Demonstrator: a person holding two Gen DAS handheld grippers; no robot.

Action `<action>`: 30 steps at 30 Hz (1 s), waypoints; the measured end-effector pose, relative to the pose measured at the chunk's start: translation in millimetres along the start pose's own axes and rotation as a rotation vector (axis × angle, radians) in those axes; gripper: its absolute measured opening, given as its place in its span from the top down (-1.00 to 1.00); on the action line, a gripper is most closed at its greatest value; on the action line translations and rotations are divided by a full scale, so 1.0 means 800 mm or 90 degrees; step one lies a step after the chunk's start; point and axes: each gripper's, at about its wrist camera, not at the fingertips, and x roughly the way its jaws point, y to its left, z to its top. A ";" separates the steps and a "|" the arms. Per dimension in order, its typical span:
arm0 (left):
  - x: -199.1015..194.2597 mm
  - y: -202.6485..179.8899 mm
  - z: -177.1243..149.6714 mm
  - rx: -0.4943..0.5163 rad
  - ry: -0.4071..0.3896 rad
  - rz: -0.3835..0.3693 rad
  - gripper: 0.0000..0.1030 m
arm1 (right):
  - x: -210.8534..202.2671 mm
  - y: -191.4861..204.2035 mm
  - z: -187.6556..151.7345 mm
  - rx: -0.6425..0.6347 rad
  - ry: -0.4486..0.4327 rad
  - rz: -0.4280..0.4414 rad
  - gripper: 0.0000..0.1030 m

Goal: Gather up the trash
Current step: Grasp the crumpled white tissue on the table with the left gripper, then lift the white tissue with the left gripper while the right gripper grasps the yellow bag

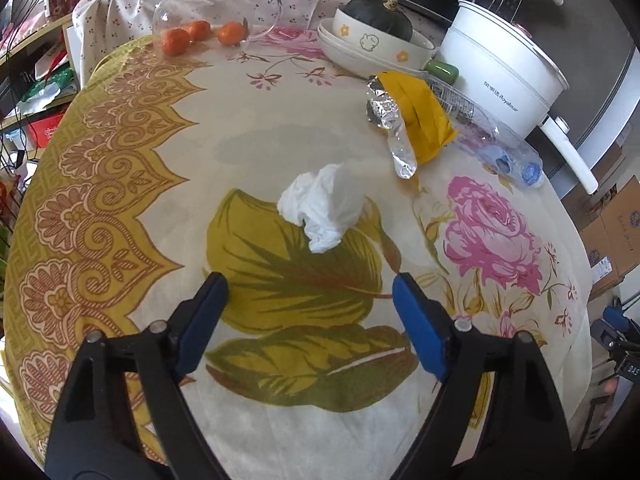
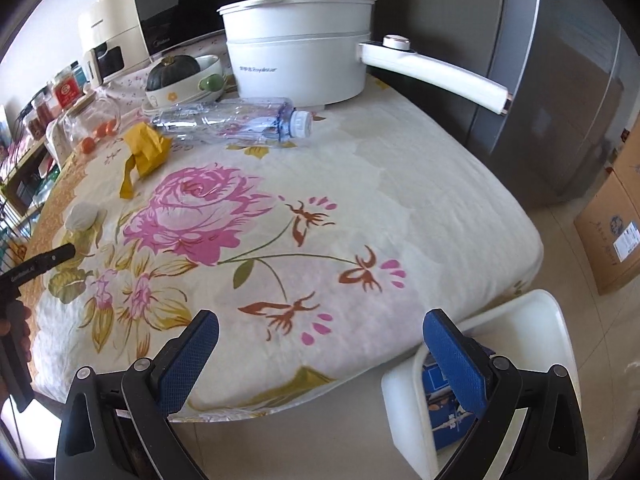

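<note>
Floral-clothed table (image 1: pixel 120 184) beside a white bin (image 2: pixel 500 360) already holding a blue carton. Still lying out: crumpled tissue (image 1: pixel 320 208), foil wrapper (image 1: pixel 390 120), yellow paper (image 1: pixel 424 116), plastic bottle (image 2: pixel 232 122). Left gripper (image 1: pixel 310 292) spread just short of the tissue, right gripper (image 2: pixel 320 330) apart, both empty.

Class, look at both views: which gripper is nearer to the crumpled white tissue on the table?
Left. The left gripper hovers open just short of the tissue; the right gripper is over the table's far edge.
</note>
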 end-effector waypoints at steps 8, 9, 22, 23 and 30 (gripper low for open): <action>0.015 0.005 0.029 0.003 -0.027 -0.006 -0.31 | 0.030 0.013 0.002 -0.003 0.019 -0.001 -1.00; 0.016 0.005 0.029 0.005 -0.025 -0.008 -0.22 | 0.035 0.013 0.002 0.002 0.023 0.001 -1.00; 0.009 0.013 0.034 -0.006 -0.011 -0.026 0.65 | 0.073 0.061 0.029 0.003 0.017 0.043 -1.00; 0.003 0.018 0.034 -0.008 -0.018 -0.022 0.66 | 0.074 0.071 0.037 0.003 0.009 0.054 -1.00; -0.019 0.065 0.032 -0.089 -0.029 -0.008 0.66 | 0.100 0.177 0.111 -0.014 -0.039 0.131 -1.00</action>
